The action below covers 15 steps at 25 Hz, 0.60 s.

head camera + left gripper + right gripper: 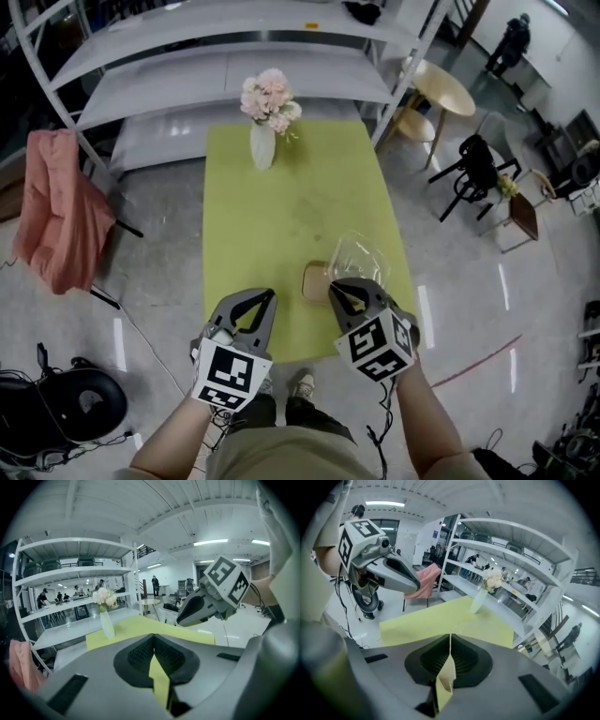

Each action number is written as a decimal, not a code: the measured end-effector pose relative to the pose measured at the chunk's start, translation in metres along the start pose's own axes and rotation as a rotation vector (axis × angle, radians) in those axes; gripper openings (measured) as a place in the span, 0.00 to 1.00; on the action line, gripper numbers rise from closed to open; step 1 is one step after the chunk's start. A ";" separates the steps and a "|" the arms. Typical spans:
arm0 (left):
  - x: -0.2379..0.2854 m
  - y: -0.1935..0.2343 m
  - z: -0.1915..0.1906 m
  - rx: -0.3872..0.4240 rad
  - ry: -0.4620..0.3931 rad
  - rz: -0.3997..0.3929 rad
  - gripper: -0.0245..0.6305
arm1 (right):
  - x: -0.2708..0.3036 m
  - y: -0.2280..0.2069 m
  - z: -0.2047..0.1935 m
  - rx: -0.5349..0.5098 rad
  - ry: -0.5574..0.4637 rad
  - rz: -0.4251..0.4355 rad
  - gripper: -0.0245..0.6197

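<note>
sitting on the near right part of the yellow-green rectangular table (281, 216) is a clear, thin-walled plastic container (361, 261), empty as far as the head view shows. a flat tan square piece (315, 280) lies just beside it on its left; whether the 2 touch cannot be told. the right gripper (334, 287), grey with a black-and-white marker cube on its back, hovers over the near edge of that tan piece, with its tips close to the container's near left rim; contact with either cannot be made out. in the right gripper view its 2 jaws are pressed together at the tips, with nothing clamped between the ribbed black pads (461, 660); only a thin slit stays further back, and through it show the tan piece and the green tabletop below.

the left gripper (266, 294), of the same make, is held level with the right one and apart from it, over the near edge of the table, to the left of the tan piece. its jaws are closed too, tip against tip, and the slit behind them shows only green tabletop.

at the far end of the table, well apart from both grippers, stands a slim white vase (262, 145) upright with pale pink flowers (270, 98). behind it runs a white metal shelf rack (234, 75). a salmon-pink cloth (56, 216) hangs to the left of the table, and a round light wooden table (445, 89) and a black chair (478, 169) stand to the right on the grey floor.
</note>
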<state>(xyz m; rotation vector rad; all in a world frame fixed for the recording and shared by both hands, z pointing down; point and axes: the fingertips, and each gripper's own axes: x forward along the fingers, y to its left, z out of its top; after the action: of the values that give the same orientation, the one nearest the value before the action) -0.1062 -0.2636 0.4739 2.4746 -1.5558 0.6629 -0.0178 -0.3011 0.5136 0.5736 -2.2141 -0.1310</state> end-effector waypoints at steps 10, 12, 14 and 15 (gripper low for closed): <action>-0.073 0.008 0.110 0.113 -0.208 0.085 0.05 | -0.134 -0.039 0.080 0.102 -0.291 -0.216 0.06; -0.088 0.005 0.133 0.134 -0.269 0.094 0.05 | -0.162 -0.043 0.090 0.134 -0.353 -0.257 0.06; -0.103 0.001 0.153 0.161 -0.313 0.104 0.05 | -0.191 -0.047 0.098 0.169 -0.425 -0.303 0.06; -0.111 0.000 0.162 0.170 -0.331 0.111 0.05 | -0.205 -0.049 0.102 0.188 -0.463 -0.327 0.07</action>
<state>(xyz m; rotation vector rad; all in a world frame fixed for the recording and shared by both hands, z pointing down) -0.0998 -0.2286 0.2814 2.7532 -1.8305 0.4317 0.0372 -0.2636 0.2897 1.1000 -2.5759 -0.2475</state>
